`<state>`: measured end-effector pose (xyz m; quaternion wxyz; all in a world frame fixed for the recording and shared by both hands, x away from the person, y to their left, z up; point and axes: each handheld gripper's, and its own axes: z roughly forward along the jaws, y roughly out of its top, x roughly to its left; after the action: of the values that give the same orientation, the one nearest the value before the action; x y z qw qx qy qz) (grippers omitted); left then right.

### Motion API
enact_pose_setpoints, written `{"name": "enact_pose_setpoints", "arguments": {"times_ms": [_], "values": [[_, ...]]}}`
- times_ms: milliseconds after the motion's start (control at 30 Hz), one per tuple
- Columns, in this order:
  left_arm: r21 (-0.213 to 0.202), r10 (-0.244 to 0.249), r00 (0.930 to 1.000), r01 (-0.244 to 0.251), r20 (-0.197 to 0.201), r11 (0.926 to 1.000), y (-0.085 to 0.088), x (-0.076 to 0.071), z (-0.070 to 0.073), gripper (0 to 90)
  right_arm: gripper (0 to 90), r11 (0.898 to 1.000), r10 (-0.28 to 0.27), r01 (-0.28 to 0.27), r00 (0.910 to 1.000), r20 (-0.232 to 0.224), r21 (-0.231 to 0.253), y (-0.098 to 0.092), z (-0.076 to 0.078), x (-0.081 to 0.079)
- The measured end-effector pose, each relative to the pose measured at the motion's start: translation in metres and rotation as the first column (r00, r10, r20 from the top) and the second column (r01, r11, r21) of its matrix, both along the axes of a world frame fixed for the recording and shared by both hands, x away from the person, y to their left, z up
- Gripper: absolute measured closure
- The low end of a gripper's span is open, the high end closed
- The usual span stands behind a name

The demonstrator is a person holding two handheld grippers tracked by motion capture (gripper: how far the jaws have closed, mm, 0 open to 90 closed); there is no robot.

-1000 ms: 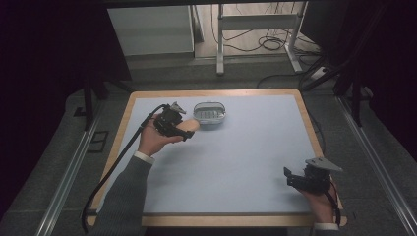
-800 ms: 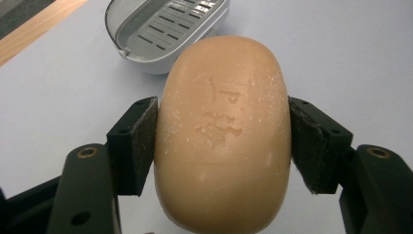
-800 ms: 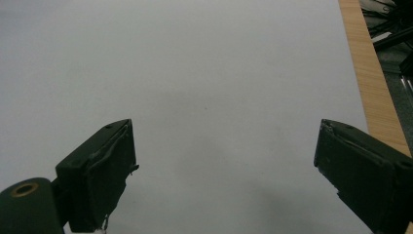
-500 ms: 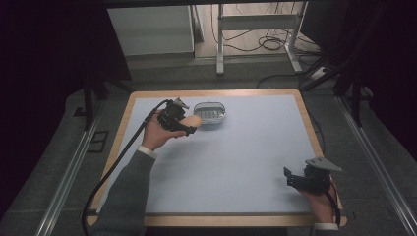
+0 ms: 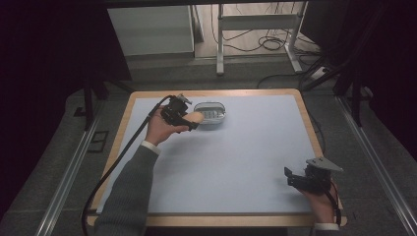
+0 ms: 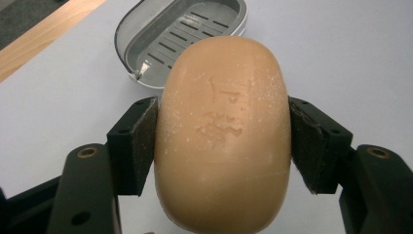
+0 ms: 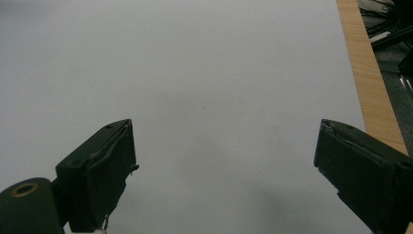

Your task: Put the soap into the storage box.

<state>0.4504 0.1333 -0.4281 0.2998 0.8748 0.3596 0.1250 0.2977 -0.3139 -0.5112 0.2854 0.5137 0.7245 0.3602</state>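
Left gripper (image 6: 221,141) clenched on one smooth, oval, tan-orange bar of soap (image 6: 224,131), black foam pads (image 6: 146,136) pressing its two long flanks. Long axis of the bar running along the jaws, from 6 to 12 o'clock in the left gripper view, rounded far end aimed toward the dish ahead. Surface waxy and matte, with a faint embossed mark on the upper face (unreadable) and pale specks scattered over it.

One grey oval plastic soap dish (image 6: 182,36) lying just beyond the bar at about 11 o'clock in the left gripper view, slotted drain floor inside a raised, glossy rim, nothing in it. In the high view, left gripper (image 5: 189,120) held over the table at about 10 o'clock from the table's middle, bar of soap (image 5: 194,117) just beside the near-left rim of the dish (image 5: 212,113); touching or not, cannot tell.

Right gripper (image 7: 224,165) released, jaws wide apart with bare table between them; in the high view, right gripper (image 5: 295,178) near the table's corner at about 4 o'clock, well apart from the soap.

One flat pale blue-grey table top (image 5: 236,162) with a light wooden edge, matte and even.
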Motion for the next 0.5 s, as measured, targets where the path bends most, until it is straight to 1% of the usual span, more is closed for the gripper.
{"name": "enact_pose_setpoints", "arguments": {"times_ms": [33, 233, 267, 333, 400, 467, 500], "values": [[-0.004, 0.001, 1.0, -0.001, -0.002, 1.0, -0.001, 0.001, 0.0, 32.7, 8.1, 1.0, 0.001, -0.001, 1.0, 0.0, 0.0, 0.0, 0.0, 0.0], [0.002, -0.002, 1.0, 0.002, 0.0, 1.0, -0.009, 0.011, 0.002, 32.7, 8.1, 1.0, 0.005, -0.005, 1.0, 0.003, -0.001, 0.001, 0.001, 0.0], [-0.002, -0.003, 1.0, 0.003, -0.001, 1.0, -0.01, 0.012, 0.002, 32.8, 8.1, 1.0, 0.004, -0.004, 1.0, 0.002, -0.001, 0.0, 0.001, 0.0], [0.018, -0.015, 0.9999, 0.015, -0.001, 0.9997, -0.012, 0.015, 0.003, 32.8, 8.1, 1.0, 0.002, -0.002, 1.0, 0.001, 0.0, 0.0, 0.001, 0.0], [0.004, -0.014, 0.9999, 0.014, -0.006, 0.9999, -0.015, 0.016, 0.003, 32.7, 8.1, 1.0, -0.003, 0.003, 1.0, 0.001, 0.004, -0.001, 0.001, 0.0], [-0.01, -0.028, 0.9994, 0.028, -0.021, 0.9995, -0.016, 0.019, 0.003, 32.7, 8.1, 1.0, -0.003, 0.003, 1.0, 0.002, 0.003, -0.002, 0.001, 0.0], [-0.019, -0.025, 0.9995, 0.024, -0.02, 0.9995, -0.017, 0.02, 0.003, 32.7, 8.1, 1.0, -0.003, 0.003, 1.0, 0.002, 0.003, -0.002, 0.001, 0.0]]}}
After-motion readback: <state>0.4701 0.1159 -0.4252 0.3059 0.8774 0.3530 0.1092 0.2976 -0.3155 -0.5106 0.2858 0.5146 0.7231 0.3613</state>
